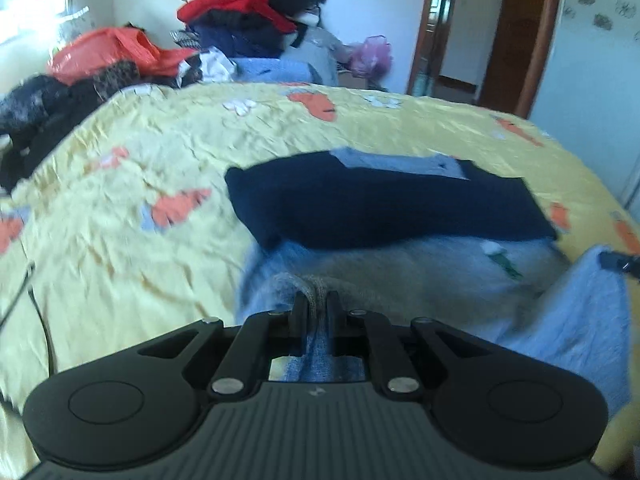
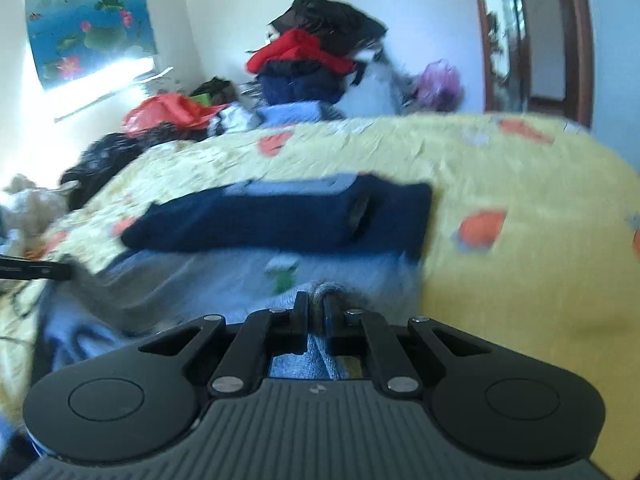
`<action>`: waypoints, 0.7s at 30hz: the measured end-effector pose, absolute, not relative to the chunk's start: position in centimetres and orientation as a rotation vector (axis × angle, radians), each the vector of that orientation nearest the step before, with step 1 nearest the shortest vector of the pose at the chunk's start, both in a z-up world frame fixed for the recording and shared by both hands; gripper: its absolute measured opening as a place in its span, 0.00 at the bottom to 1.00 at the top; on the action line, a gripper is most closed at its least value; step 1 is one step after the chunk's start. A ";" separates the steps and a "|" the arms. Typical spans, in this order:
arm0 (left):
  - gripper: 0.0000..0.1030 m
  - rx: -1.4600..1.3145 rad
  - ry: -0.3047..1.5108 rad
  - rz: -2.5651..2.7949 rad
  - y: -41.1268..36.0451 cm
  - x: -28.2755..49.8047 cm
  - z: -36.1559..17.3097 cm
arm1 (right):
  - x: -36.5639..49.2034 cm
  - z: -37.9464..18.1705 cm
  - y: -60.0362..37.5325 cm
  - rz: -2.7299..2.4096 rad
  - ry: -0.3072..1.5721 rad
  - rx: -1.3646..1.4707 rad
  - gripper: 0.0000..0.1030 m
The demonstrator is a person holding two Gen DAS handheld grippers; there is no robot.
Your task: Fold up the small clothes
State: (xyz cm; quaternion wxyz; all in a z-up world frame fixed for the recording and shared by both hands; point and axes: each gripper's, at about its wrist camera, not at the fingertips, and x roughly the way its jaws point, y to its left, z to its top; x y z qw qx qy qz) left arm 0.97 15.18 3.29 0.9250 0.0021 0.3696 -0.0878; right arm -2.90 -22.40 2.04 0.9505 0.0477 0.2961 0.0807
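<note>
Left wrist view: the left hand-held gripper [image 1: 316, 300] is clamped on a bunched fold of the light blue knitted garment with dark navy sleeves [image 1: 400, 272], its two black fingers pressed close together with the fabric between them. The garment lies on the bed, spread over the yellow bedsheet printed with orange shapes [image 1: 120, 248]; its navy part [image 1: 380, 208] lies across the far side of the pale body. At the right edge, the tip of the other gripper [image 1: 620, 264] holds another corner of the same garment.

Right wrist view: the right hand-held gripper [image 2: 316, 304] is likewise closed on a gathered edge of the blue knit [image 2: 240, 276]. Beyond the bed, a heap of red, black and navy clothes [image 2: 312, 60] is stacked against the white wall, with an orange plastic bag [image 2: 168, 114] beside it. Both views are motion-blurred.
</note>
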 end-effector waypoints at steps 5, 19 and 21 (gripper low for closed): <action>0.12 -0.022 0.826 -0.173 15.7 4.2 0.3 | 0.5 0.0 -23.3 0.051 0.653 0.136 0.21; 0.68 -0.168 0.938 -0.231 19.0 -6.3 -2.4 | -10.2 -3.4 -24.7 0.156 0.828 0.274 0.48; 0.68 -0.129 0.944 -0.243 17.8 -7.2 -2.4 | -10.9 -3.3 -23.9 0.167 0.831 0.267 0.50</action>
